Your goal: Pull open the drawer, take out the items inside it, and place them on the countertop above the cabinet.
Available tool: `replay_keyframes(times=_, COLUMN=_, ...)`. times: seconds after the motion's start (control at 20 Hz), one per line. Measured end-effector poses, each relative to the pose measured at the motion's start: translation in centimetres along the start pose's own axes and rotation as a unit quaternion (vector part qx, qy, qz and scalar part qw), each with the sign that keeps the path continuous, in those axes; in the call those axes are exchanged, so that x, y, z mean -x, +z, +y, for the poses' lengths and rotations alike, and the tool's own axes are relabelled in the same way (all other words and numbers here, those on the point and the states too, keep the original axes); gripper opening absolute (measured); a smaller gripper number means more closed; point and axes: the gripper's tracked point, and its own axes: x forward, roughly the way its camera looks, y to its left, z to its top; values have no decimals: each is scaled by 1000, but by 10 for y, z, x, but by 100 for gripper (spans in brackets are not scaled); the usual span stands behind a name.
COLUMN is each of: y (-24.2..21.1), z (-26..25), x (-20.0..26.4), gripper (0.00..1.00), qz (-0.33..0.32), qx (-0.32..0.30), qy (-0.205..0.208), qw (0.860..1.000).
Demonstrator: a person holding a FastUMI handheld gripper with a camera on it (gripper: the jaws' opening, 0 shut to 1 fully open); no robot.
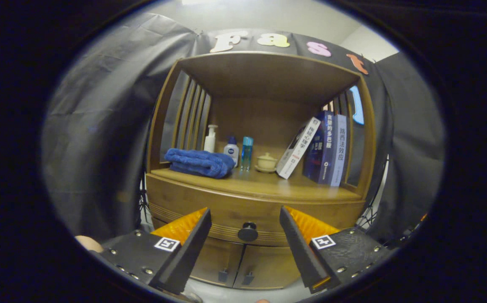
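A wooden cabinet stands ahead, with a closed drawer (226, 212) under its countertop (268, 187). The drawer's dark round knob (248, 232) lies between and just beyond my fingertips. My gripper (245, 212) is open, its fingers spread to either side of the knob and apart from it, with nothing between them. What is inside the drawer is hidden.
On the countertop lie a folded blue towel (199, 163), a white pump bottle (211, 139), two small bottles (239, 151), a small lidded cup on a saucer (266, 162) and several leaning books (319, 149). Two closed lower doors (243, 265) sit under the drawer. A shelf roof overhangs the countertop.
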Motion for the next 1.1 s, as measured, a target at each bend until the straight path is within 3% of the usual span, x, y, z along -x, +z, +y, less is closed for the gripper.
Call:
replay_keyframes(times=0.55, y=-70, z=-9, x=-73, gripper=98, qz=77, qx=3, qy=-21, qw=997)
replay_keyframes(times=0.85, y=-83, z=-9, x=-81, gripper=47, qz=102, qx=-37, qy=-18, qw=994)
replay_keyframes(times=1.0, y=-86, z=-11, x=-81, gripper=38, qz=111, qx=-56, qy=-30, qw=992)
replay_keyframes(times=1.1, y=-89, z=-11, x=-79, gripper=38, qz=118, qx=-79, qy=-39, qw=989)
